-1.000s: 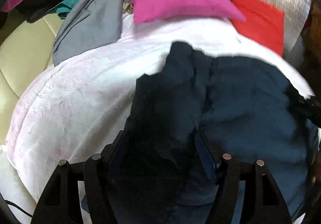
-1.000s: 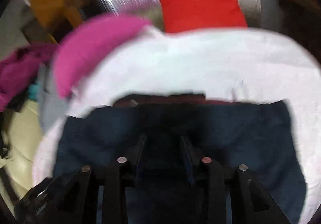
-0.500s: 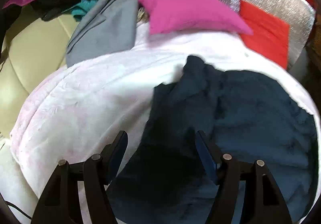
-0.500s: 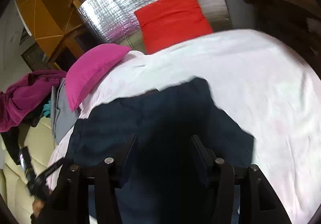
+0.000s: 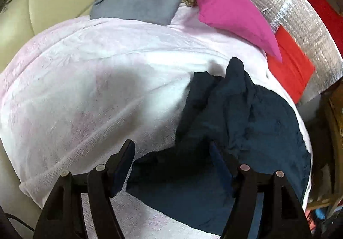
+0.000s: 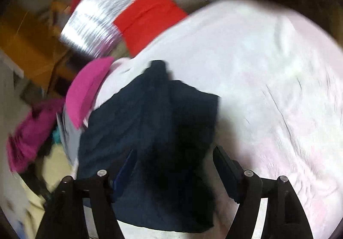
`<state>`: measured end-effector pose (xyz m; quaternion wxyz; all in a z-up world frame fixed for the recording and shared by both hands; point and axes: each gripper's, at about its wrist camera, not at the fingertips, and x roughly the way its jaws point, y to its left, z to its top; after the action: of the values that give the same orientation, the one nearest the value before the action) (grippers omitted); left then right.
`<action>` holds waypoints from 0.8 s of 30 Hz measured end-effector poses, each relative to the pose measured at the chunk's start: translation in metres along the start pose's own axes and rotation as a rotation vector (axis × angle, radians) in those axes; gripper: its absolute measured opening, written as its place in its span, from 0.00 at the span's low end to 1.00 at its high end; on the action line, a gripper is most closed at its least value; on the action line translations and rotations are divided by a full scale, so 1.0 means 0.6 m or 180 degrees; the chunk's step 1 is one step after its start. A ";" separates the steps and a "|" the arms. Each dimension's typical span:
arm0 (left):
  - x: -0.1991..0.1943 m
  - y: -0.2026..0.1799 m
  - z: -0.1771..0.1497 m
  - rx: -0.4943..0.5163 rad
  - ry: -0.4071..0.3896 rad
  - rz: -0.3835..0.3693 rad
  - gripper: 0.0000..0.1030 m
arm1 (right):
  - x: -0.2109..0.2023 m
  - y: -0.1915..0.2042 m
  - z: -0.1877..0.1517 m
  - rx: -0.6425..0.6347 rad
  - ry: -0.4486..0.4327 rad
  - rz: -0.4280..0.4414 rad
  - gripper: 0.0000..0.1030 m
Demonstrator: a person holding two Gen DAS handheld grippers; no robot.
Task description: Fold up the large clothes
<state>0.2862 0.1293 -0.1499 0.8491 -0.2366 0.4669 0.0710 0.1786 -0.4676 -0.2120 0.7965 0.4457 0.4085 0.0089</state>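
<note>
Right wrist view: navy garment point(image 6: 150, 131) lies under the spread, just-opened right tongs point(image 6: 173, 159), unclamped.

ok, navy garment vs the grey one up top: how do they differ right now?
Colour: the navy garment is dark blue, the grey garment pale slate.
Place: the navy garment lies on the white-pink blanket close to the camera; the grey garment sits at the blanket's far edge, beside the magenta pillow.
Pose: the navy garment is rumpled, with a peak sticking up; the grey garment drapes in smooth folds.
Shared: both are cloth, neither gripped.
</note>
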 end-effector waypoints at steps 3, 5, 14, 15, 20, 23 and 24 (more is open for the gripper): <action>0.020 -0.007 -0.008 0.0094 0.0161 0.0046 0.73 | 0.040 -0.015 -0.007 0.0107 0.0249 0.0152 0.74; 0.037 -0.017 -0.013 0.0195 0.0252 0.0031 0.73 | 0.078 -0.007 -0.016 0.0106 0.0444 0.0254 0.74; 0.045 -0.031 -0.013 0.0345 0.0116 0.0248 0.77 | 0.104 0.111 0.016 -0.0687 0.0172 -0.0376 0.31; 0.043 -0.035 -0.012 0.0377 0.0067 0.0276 0.77 | 0.100 0.126 0.026 -0.0710 0.0032 -0.0373 0.30; 0.054 -0.055 -0.008 0.0545 -0.0031 0.0359 0.77 | 0.143 0.101 0.034 -0.0500 0.0173 -0.0591 0.36; 0.049 -0.051 -0.009 0.0514 -0.0033 0.0304 0.77 | 0.132 0.071 0.016 -0.0368 0.0122 -0.0457 0.41; 0.044 -0.046 -0.011 0.0496 -0.0037 0.0302 0.77 | 0.122 0.066 0.013 -0.0316 0.0113 -0.0390 0.42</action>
<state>0.3052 0.0994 -0.1658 0.8633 -0.1471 0.4768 0.0759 0.2465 -0.4215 -0.2284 0.8093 0.3795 0.4481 -0.0116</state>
